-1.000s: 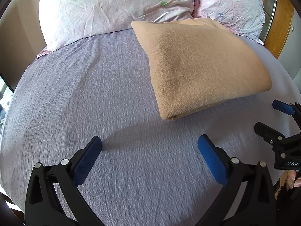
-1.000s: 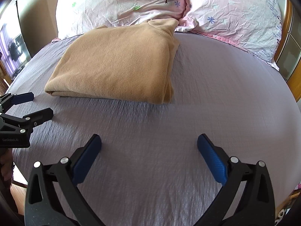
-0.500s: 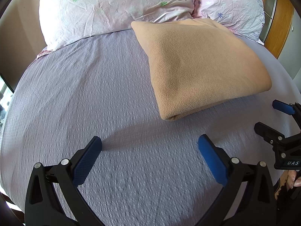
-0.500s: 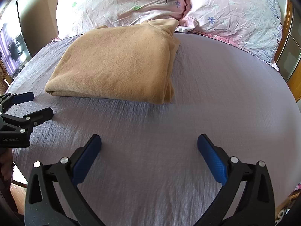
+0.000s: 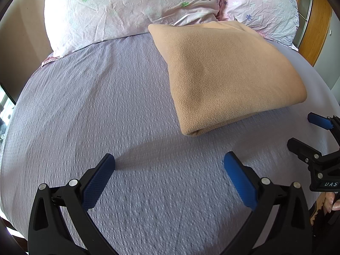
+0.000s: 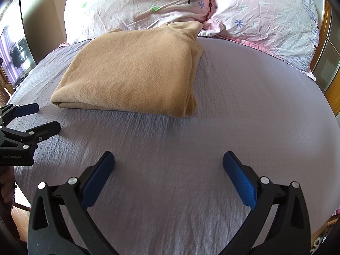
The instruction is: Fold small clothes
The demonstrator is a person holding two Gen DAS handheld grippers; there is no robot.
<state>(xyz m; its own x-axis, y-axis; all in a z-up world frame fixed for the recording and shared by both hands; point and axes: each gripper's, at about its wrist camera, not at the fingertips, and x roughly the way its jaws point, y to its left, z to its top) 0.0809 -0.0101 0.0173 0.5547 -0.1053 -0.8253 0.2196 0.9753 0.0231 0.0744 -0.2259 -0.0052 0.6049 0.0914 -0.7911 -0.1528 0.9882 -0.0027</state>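
Left hand-held gripper (image 5: 169, 163) wide, tan garment (image 5: 225, 74) seemingly folded

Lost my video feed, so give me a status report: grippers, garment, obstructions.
Left gripper and right gripper: jaws open, empty, over the bedsheet. Tan fleece garment folded, lying against the pillows. Nothing in the way.

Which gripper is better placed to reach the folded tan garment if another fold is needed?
Slightly the right. Both the left gripper and right gripper are open and empty over the sheet, but the tan garment sits more directly ahead of the right one.
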